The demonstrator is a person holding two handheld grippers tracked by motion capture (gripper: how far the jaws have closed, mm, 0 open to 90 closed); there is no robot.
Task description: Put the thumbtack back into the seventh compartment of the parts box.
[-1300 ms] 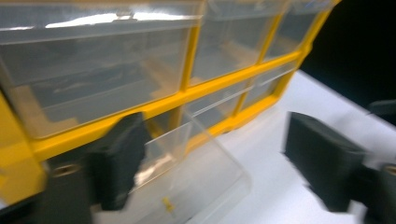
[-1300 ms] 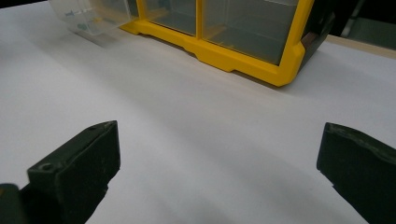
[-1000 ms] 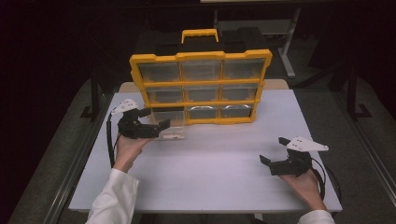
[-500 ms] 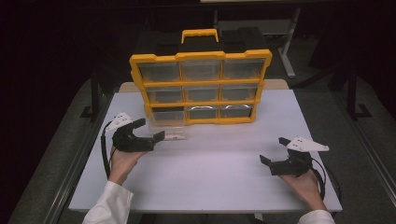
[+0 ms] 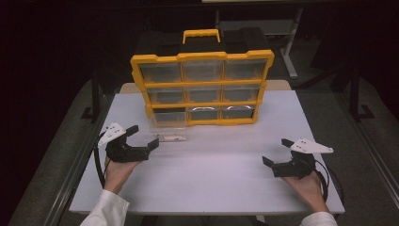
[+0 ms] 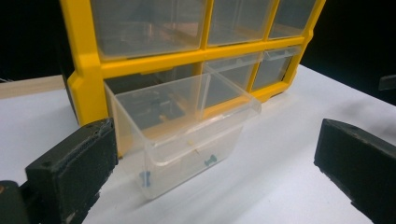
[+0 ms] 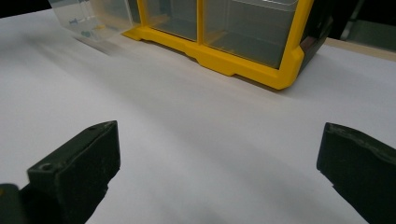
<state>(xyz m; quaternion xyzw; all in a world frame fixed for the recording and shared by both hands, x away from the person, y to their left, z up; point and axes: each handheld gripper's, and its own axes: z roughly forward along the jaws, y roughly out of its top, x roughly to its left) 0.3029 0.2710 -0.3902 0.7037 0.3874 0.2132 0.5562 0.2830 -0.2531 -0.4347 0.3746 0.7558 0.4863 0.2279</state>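
Note:
A yellow organiser cabinet (image 5: 202,89) with clear drawers stands upright at the back of the white table (image 5: 207,179). Its bottom-left drawer (image 5: 168,127) (image 6: 182,128) is pulled most of the way out and rests on the table, with a few small blue and pale bits inside. My left gripper (image 5: 142,136) (image 6: 219,163) is open, a short way in front and left of that drawer, touching nothing. My right gripper (image 5: 275,151) (image 7: 219,172) is open near the table's front right, over bare surface. In the right gripper view the cabinet (image 7: 233,37) and the drawer (image 7: 79,18) lie farther off.
The cabinet's black and yellow carry handle (image 5: 201,35) rises at its top. A dark stand (image 5: 94,94) is off the table's left edge, another frame (image 5: 355,89) off the right. Dark floor surrounds the table.
My left gripper has drawn back from the pulled-out drawer toward the front left and let it go, jaws now open. The right gripper has stayed in place.

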